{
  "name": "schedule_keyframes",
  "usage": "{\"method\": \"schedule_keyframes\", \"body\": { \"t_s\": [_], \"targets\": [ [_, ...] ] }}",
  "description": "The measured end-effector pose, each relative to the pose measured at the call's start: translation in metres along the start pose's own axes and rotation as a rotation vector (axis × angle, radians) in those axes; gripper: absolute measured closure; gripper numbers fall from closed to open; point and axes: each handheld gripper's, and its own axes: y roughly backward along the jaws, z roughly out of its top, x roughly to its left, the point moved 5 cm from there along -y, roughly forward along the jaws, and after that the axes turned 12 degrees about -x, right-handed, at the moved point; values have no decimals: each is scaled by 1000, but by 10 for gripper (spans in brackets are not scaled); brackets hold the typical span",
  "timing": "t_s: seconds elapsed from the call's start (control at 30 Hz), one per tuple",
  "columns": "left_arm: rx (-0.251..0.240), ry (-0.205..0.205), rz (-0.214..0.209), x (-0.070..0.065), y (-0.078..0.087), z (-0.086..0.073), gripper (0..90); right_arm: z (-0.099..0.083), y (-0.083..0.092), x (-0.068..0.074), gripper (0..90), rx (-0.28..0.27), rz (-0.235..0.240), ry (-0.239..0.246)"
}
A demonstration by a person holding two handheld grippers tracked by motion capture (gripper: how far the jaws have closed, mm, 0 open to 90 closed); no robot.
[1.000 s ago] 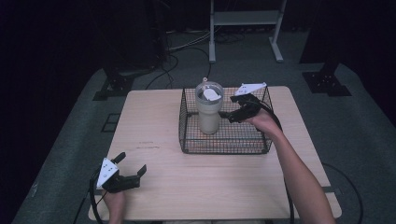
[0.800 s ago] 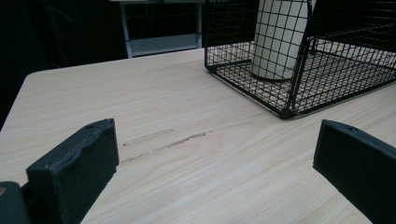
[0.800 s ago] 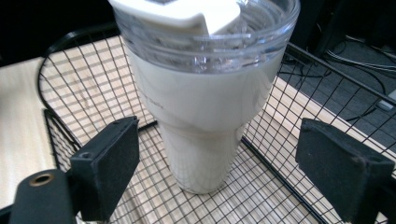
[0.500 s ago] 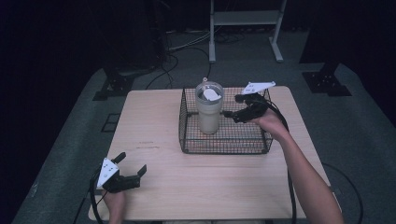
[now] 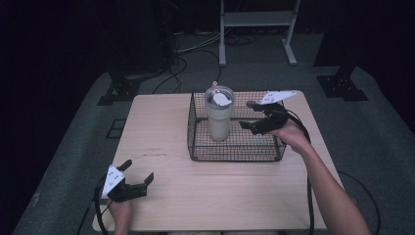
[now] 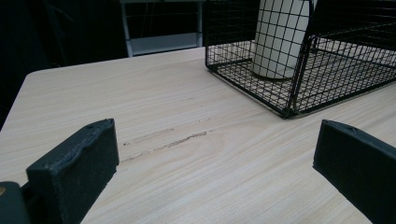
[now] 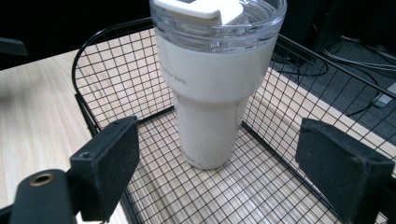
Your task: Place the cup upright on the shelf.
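High view looks forward and down on the whole wooden table point(image 5: 215, 191) from the person's side, well back. Left gripper view sits low near the tabletop, facing across it at the wire basket point(image 6: 299, 79) from some way off. Right gripper view peers down into that basket, close on the white tumbler point(image 7: 212, 93) all three share.

The small grey print on the tumbler point(image 7: 212, 84) was too blurred to read. In the left gripper view the top edge cut off the tumbler's upper half, and wire basket point(image 6: 299, 70) mesh veiled the rest.
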Motion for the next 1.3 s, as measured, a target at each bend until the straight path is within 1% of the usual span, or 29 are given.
{"method": "schedule_keyframes", "body": {
  "t_s": [0.03, 0.2, 0.27, 0.37, 0.4, 0.53, 0.63, 0.7, 0.8, 0.9, 1.07, 1.13, 1.3],
  "targets": [
    [0, 0, 0, 0, 0, 0, 0, -1, 3, 2, 131, -3, 7, -3],
    [0, -1, 0, 0, 0, 0, 0, -2, 8, 7, 130, -8, 16, -7],
    [0, 0, 0, 0, 0, 0, 0, -2, 10, 10, 130, -14, 24, -16],
    [-1, -2, 0, 0, 0, 0, 0, -4, 13, 15, 130, 0, 22, 9],
    [0, -2, 0, 0, 0, 0, 0, -4, 15, 16, 130, -2, 27, 8],
    [-2, -1, 0, 0, 0, 0, 0, -7, 22, 24, 130, -3, 42, 29],
    [0, -3, 0, 0, 0, 0, 0, -9, 24, 27, 130, 3, 42, 34],
    [1, -4, 0, 0, 0, 0, 0, -13, 27, 31, 131, 15, 50, 43],
    [1, -3, -1, 0, 0, 0, 0, -18, 30, 34, 131, 26, 56, 46],
    [0, 0, 0, 0, 0, 0, 0, -20, 32, 35, 131, 23, 57, 42],
    [-1, 1, 0, -1, 0, 0, 0, -25, 40, 39, 130, 19, 60, 51],
    [1, 0, 0, -1, 0, 0, 0, -26, 45, 40, 131, 4, 61, 39],
    [3, -5, -1, -1, 0, 0, 0, -31, 49, 40, 131, 7, 59, 34]
  ]
}}
